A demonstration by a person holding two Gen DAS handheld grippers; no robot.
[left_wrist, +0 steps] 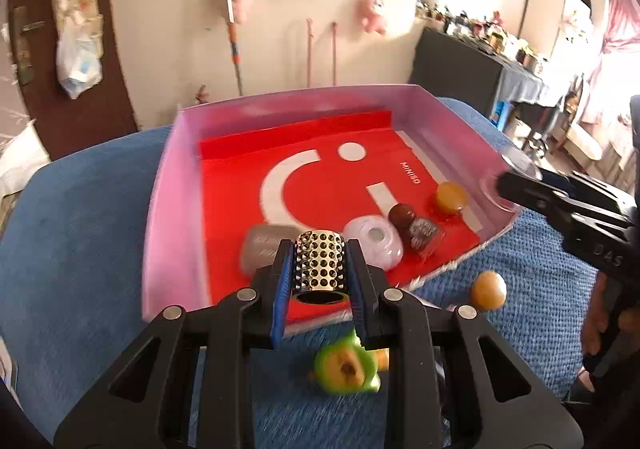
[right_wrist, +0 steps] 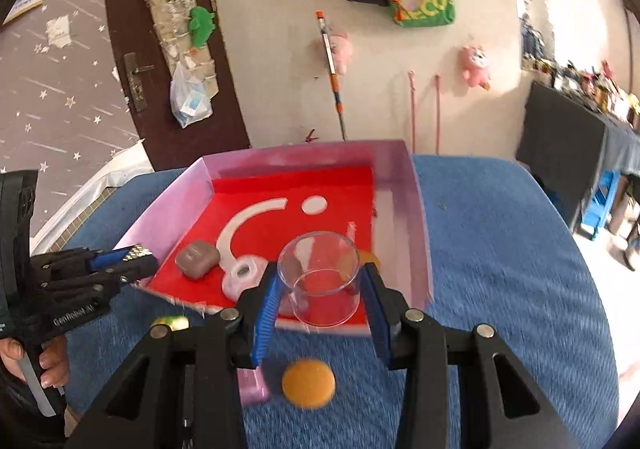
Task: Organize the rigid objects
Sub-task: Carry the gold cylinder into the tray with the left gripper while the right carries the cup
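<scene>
In the left wrist view, the left gripper [left_wrist: 320, 269] squeezes a shiny gold tube [left_wrist: 319, 264] full of little round holes, low in the middle of the frame, over the near edge of the pink box [left_wrist: 168, 185]. The box has thin walls and a flat red sheet [left_wrist: 240, 185] with white shapes inside. On the sheet lie a grey lump [left_wrist: 260, 251], a round white ring [left_wrist: 373, 243], a dark red ball [left_wrist: 402, 218] and a smooth amber blob [left_wrist: 451, 198]. A green toy [left_wrist: 348, 367] shows at the bottom, blurry, and an orange ball [left_wrist: 487, 290] sits on the fuzzy blue cloth [left_wrist: 80, 249] at lower right. The right gripper [left_wrist: 505, 184] pokes in at the right edge. In the right wrist view, the right gripper [right_wrist: 322, 289] squeezes a clear cup [right_wrist: 322, 281] in the middle, above the near right part of the box [right_wrist: 416, 209]. You can see right through the cup. Only this view shows a small pink block [right_wrist: 252, 387] on the cloth [right_wrist: 500, 249], at the bottom beside the orange ball [right_wrist: 308, 383]. The left gripper [right_wrist: 144, 259] comes in at the left edge with the tube [right_wrist: 136, 251].
</scene>
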